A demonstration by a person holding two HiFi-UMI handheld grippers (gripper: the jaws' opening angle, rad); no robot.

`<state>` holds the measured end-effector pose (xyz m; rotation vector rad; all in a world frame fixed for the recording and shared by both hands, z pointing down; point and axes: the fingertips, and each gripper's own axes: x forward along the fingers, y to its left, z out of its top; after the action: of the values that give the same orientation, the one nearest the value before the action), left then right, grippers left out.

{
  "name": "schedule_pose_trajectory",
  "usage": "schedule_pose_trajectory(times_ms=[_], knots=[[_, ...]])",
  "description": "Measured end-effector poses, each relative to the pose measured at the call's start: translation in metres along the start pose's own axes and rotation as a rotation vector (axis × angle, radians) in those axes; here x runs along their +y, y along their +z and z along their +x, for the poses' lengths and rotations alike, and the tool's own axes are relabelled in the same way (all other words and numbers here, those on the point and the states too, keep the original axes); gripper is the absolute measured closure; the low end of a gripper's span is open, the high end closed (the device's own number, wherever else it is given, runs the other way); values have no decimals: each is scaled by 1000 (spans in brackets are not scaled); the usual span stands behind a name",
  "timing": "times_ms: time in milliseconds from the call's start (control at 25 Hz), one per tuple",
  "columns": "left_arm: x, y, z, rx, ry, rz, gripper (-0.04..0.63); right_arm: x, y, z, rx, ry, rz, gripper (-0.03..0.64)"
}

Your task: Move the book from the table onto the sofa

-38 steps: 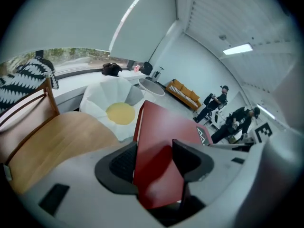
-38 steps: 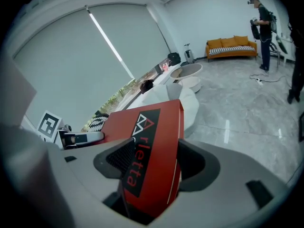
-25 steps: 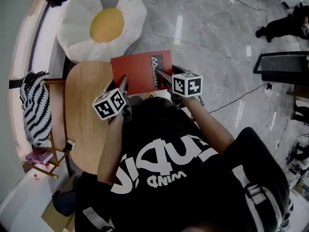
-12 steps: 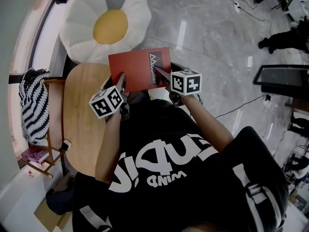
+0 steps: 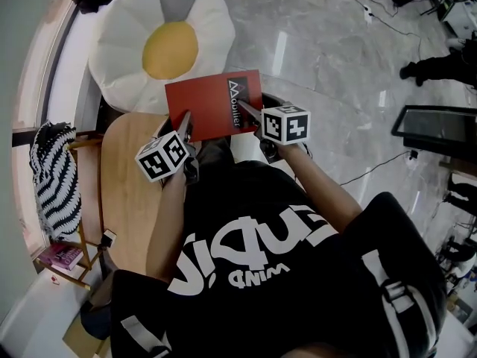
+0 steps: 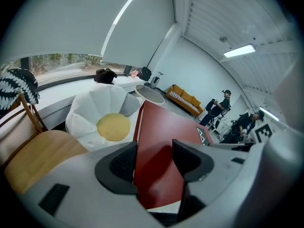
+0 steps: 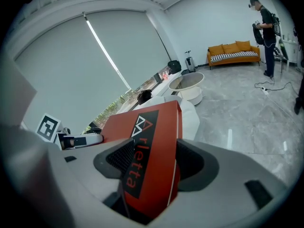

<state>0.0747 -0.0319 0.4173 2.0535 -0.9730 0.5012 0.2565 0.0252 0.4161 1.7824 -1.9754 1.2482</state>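
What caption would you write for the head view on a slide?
A red book held by the left gripper and right gripper, between wooden table and fried-egg sofa.

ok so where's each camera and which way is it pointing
Head view: on the person's head, looking steeply down at the red book; torso, forearms, left gripper and right gripper show.
Left gripper view: on that gripper, looking along its jaws toward the egg-shaped sofa; only jaws show.
Right gripper view: on that gripper, looking along its jaws toward the window; jaws and the left gripper's cube show.
Shared: all three show the book, clamped by both grippers.
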Motion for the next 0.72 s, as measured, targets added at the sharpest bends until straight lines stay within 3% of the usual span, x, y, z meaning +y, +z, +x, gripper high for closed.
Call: schedule_pose_trajectory(times_ms=[720], knots=[[58, 142, 102, 23, 33, -62, 356, -8, 139, 136, 47, 8, 12, 347]])
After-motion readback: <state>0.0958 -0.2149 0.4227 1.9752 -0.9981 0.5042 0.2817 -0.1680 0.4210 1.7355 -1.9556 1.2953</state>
